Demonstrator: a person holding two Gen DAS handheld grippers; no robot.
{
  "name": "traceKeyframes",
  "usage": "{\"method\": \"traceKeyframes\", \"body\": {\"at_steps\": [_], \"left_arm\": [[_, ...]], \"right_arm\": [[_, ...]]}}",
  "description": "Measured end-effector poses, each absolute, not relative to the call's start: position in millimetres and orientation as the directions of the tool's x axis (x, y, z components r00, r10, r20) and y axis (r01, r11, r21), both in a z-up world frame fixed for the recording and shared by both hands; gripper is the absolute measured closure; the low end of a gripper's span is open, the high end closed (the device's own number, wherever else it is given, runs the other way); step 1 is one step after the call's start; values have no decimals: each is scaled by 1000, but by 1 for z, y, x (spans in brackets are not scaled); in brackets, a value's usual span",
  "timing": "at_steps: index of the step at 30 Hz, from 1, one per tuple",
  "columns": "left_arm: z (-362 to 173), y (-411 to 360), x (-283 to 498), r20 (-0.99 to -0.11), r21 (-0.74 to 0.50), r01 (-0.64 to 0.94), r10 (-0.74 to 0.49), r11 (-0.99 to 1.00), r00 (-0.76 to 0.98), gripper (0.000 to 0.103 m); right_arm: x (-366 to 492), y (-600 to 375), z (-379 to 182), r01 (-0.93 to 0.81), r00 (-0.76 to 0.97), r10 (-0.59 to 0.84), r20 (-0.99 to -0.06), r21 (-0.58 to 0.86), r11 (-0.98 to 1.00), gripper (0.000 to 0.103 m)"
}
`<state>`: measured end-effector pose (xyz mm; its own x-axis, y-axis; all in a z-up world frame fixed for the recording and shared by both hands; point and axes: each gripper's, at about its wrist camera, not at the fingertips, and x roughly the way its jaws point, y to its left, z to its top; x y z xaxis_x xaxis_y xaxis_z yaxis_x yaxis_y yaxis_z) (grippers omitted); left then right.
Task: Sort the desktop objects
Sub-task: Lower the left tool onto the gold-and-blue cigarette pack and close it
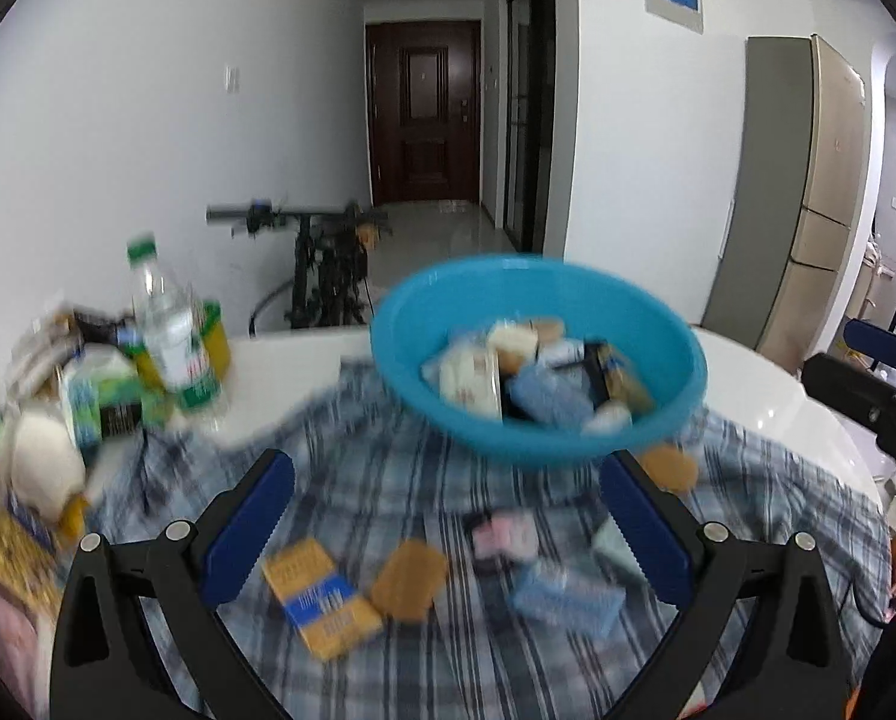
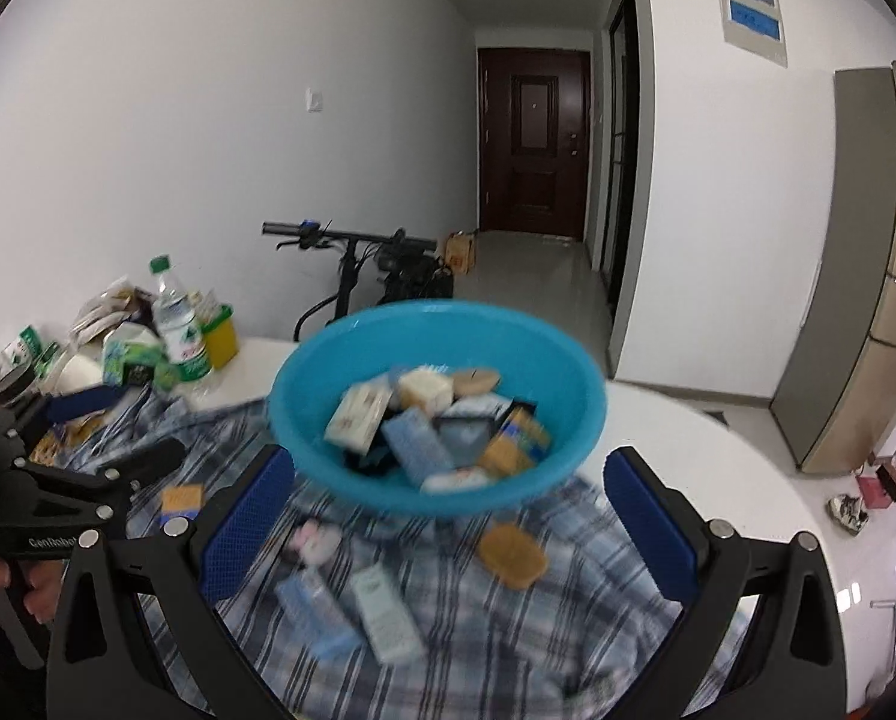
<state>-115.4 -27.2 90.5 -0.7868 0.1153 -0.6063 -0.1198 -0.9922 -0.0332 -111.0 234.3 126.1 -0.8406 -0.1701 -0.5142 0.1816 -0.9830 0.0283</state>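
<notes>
Blue basin (image 2: 435,402) blocks the middle; bottle clutter (image 2: 177,336) crowds left; cloth (image 2: 508,630) in front passable

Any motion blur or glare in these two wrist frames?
Left wrist: heavy motion blur on the blue bowl, bottles and packets on the plaid cloth; the tongs stay sharp. Right wrist: milder blur on the bowl; background sharp; fisheye bends walls.

Both wrist views low over table, facing hallway; share blue bowl (image 1: 538,360) (image 2: 435,402).
</notes>
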Motion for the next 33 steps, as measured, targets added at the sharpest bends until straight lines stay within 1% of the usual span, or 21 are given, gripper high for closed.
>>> {"method": "traceKeyframes", "body": {"at_steps": [4, 8, 13, 18, 24, 29, 33], "left_arm": [[54, -34, -101, -667, -88, -106, 138, -990, -732, 0], [33, -39, -90, -674, -99, -89, 132, -991, -727, 0], [23, -40, -81, -675, -112, -90, 142, -990, -724, 0], [10, -42, -78, -694, -87, -92, 127, -992, -708, 0], [4, -68, -93, -716, -87, -53, 100, -995, -690, 0], [-2, -84, -113, -738, -60, -111, 119, -992, -664, 0], [-12, -90, -126, -771, -73, -154, 153, -985, -618, 0]], "right_arm": [[-96, 230, 104, 173, -826, -169, -537, 43, -984, 0], [-89, 222, 81, 172, -816, -164, -554, 38, -984, 0], [-84, 206, 53, 212, -780, -169, -603, 1, -977, 0], [-79, 206, 25, 215, -739, -192, -645, 44, -976, 0], [-87, 212, 7, 179, -712, -181, -678, 74, -981, 0], [-93, 218, -2, 170, -692, -197, -695, 108, -980, 0], [-96, 217, -7, 172, -678, -208, -705, 123, -977, 0]]}}
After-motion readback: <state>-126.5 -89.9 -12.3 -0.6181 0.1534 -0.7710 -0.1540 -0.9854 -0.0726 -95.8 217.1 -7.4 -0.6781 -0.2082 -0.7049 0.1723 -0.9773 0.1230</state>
